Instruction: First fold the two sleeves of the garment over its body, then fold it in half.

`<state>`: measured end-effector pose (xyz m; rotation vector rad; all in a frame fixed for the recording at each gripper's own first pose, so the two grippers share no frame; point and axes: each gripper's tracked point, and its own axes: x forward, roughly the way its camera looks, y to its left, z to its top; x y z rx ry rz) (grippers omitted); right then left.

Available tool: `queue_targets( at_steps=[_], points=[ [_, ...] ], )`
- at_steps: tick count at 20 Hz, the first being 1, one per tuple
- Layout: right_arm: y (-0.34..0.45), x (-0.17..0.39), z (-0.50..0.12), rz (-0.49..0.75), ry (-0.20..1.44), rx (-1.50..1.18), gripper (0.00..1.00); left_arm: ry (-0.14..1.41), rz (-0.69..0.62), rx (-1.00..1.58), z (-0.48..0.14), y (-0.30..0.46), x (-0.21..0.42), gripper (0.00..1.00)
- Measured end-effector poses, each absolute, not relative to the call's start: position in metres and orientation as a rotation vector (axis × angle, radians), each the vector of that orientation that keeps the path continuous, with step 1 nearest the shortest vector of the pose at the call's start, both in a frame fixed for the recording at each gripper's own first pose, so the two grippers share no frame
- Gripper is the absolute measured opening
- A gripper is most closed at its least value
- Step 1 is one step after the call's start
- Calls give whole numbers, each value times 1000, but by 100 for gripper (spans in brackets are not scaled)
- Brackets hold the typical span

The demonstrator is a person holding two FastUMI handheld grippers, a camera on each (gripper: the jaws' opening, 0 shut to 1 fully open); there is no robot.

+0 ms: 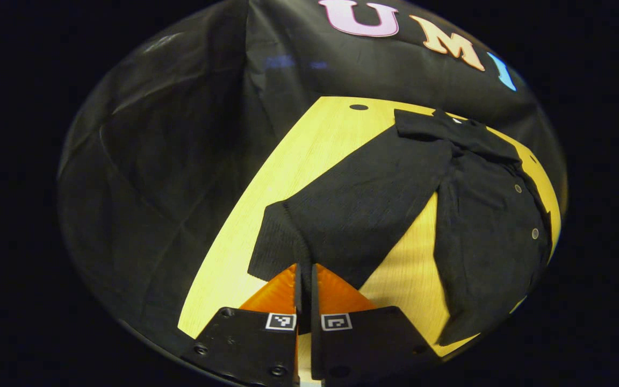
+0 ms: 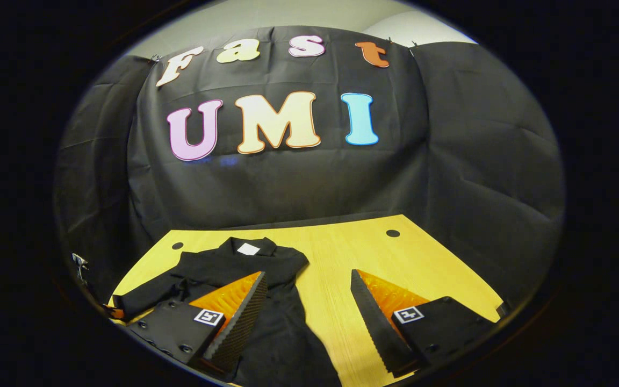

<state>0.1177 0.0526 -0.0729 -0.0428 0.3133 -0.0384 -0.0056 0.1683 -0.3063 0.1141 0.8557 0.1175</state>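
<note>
A black buttoned garment (image 1: 492, 226) lies spread on a light wooden table (image 1: 309, 161), its collar (image 1: 452, 126) at the far end. One long sleeve (image 1: 352, 204) reaches from the shoulder toward me. My left gripper (image 1: 304, 271) is shut on that sleeve's cuff edge, and cloth runs down between the two fingers. In the right gripper view the garment (image 2: 266, 269) lies collar away, a white label (image 2: 247, 248) showing at its neck. My right gripper (image 2: 307, 293) stands open above it, one finger over the garment's body and the other over bare table.
Black cloth walls close in the table at the back and sides. Small dark holes mark the tabletop (image 2: 393, 233) (image 2: 177, 245). Bare wood (image 2: 395, 258) lies right of the garment. A sliver of wood (image 1: 406, 269) shows between sleeve and body.
</note>
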Motion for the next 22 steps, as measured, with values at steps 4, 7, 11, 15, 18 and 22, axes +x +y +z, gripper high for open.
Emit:
queue_targets(
  at_steps=[4,7,11,15,18,22],
  points=[
    [48,109,-80,-48,328,-31,99,837,114,108,-306,168,-6,0],
    [42,103,-84,-58,334,-33,99,835,110,110,-304,168,-6,0],
    [32,95,-85,-70,332,-44,98,815,64,43,-294,146,-4,0],
    [23,91,-88,-75,345,-43,98,804,17,15,-286,115,5,0],
    [21,88,-93,-64,355,-45,98,794,-23,2,-275,91,13,0],
    [19,83,-101,-47,377,-52,98,731,-70,-16,-243,60,37,0]
  ],
)
